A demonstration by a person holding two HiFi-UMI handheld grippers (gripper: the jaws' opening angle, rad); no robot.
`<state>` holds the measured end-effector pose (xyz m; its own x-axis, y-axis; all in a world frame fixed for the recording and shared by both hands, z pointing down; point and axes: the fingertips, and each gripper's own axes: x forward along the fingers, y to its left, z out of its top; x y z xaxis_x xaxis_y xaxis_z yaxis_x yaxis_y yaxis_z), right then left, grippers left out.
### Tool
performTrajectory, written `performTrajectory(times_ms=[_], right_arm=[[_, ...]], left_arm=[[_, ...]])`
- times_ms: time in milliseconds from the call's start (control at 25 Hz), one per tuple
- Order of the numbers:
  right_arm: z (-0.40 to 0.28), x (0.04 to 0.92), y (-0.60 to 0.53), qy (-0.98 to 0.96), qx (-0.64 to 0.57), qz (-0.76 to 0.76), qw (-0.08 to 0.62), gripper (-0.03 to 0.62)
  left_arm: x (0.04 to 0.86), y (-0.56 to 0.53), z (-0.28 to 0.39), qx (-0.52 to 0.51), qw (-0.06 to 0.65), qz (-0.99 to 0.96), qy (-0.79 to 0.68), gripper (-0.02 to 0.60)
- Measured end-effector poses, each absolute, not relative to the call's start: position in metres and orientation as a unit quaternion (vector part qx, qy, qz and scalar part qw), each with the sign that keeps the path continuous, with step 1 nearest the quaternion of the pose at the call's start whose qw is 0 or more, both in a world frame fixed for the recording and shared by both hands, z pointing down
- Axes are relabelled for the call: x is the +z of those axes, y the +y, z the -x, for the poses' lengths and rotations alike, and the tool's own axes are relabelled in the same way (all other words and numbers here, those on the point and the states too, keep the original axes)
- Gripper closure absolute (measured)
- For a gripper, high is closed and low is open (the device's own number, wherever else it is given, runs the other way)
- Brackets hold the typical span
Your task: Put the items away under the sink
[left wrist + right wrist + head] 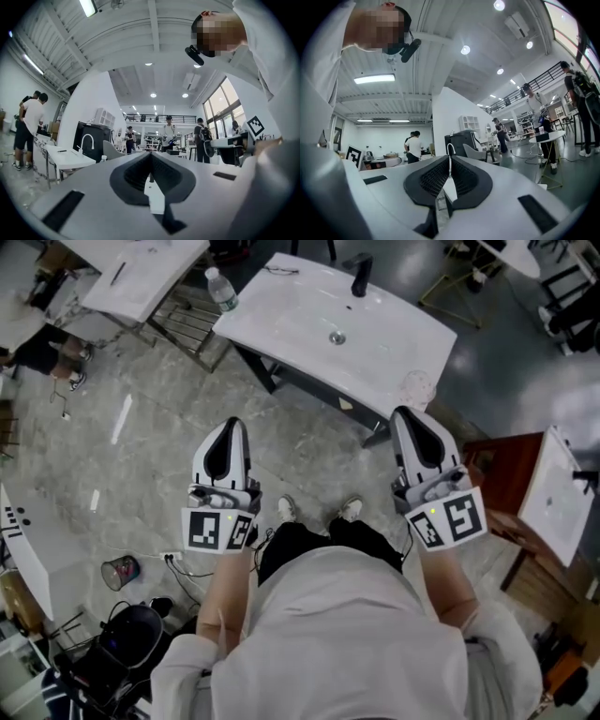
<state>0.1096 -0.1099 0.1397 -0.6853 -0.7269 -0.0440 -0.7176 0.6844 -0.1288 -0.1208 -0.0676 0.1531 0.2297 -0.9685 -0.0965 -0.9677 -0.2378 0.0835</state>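
Two grippers are in your hands, both raised in front of you and well apart from each other. In the head view your left gripper [231, 424] and your right gripper [406, 412] point toward the white sink [281, 320], which stands just before your shoes [286, 509] on the grey floor [141, 456]. This view does not let you read the jaws. For that you must look at the gripper views. In the left gripper view the left gripper [151, 158] has its two dark pads pressed together with nothing between them. In the right gripper view the right gripper [449, 161] shows the same, jaws closed and empty.

Only the head view shows the things of the task. The sink has a black faucet [361, 277] at its far edge and a drain [337, 337] in the middle. A water bottle [218, 287] stands at the sink's left corner; whether it rests on the sink or beside it cannot be told. A round pale thing [417, 387] lies at the near right corner of the sink, just beside the tip of your right gripper. A pink cup [120, 570] lies on the floor at your left.

The gripper views look upward and across the hall. They show ceiling lights [465, 49] and people [29, 122] standing far away.
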Motion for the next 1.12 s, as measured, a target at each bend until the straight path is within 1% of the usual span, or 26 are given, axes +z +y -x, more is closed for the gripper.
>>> performTrajectory(times_ms=[440,600,800,1120], right_arm=[[-0.119,0.109,-0.128,0.908,-0.008,0.417,0.051,0.556],[-0.118,0.105,-0.132,0.905,-0.005,0.422,0.051,0.556],[-0.112,0.099,-0.124,0.902,0.005,0.429,0.048,0.557],[-0.11,0.094,-0.117,0.894,0.006,0.445,0.049,0.557]], left_arm=[[0.139,-0.056,0.132,-0.088,-0.011,-0.768,-0.634,0.578],[0.132,-0.05,0.145,-0.08,-0.03,-0.764,-0.639,0.578],[0.134,-0.037,0.166,-0.076,-0.028,-0.758,-0.648,0.578],[0.131,-0.032,0.18,-0.082,-0.03,-0.758,-0.647,0.578]])
